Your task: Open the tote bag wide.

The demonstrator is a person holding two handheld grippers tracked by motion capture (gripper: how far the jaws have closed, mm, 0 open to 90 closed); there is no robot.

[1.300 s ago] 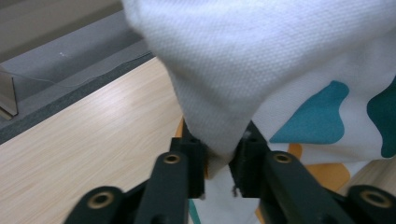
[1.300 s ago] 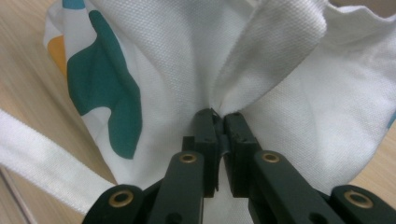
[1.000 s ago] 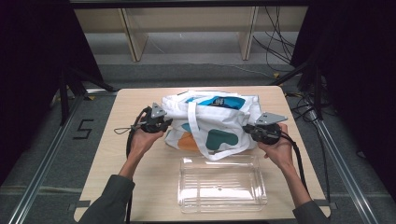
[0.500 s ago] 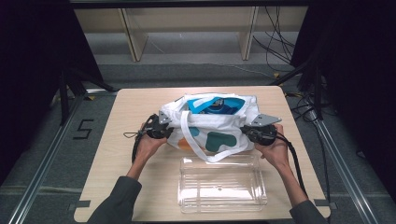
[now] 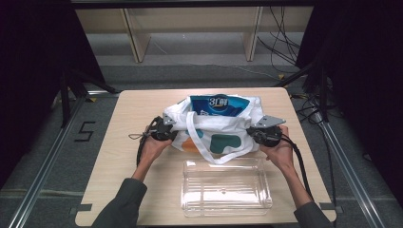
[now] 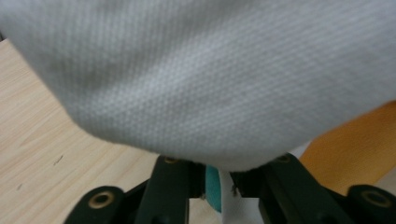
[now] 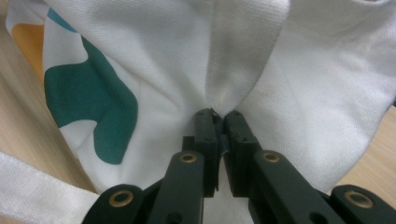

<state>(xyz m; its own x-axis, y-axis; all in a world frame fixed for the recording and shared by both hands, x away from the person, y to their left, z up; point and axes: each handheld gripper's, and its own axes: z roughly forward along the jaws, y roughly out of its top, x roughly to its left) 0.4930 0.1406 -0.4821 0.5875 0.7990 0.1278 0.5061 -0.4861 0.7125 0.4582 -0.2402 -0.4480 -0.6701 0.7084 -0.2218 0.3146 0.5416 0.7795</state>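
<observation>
A white tote bag (image 5: 214, 135) with teal and orange patches sits on the table, a blue printed package (image 5: 218, 104) standing out of its open top. My left gripper (image 5: 168, 129) is at the bag's left edge. In the left gripper view its jaws have just been opening and now stand apart, so this left gripper (image 6: 217, 179) has loose bag cloth (image 6: 224, 79) draped over it and a strip hanging in the gap. My right gripper (image 5: 254, 130) is at the bag's right edge. In its own view the right gripper (image 7: 217, 121) pinches a fold of the bag (image 7: 163, 56).
A clear plastic bin (image 5: 225, 187) lies on the wooden table (image 5: 128, 109) just in front of the bag, between the person's forearms. The bag's white strap (image 5: 209, 154) loops down toward the bin. Cables trail off the table's right side.
The left hand has sunk toward the table and the bag's left side has come down with it. The blue package now stands clearer out of the top. The right hand has stayed put.
</observation>
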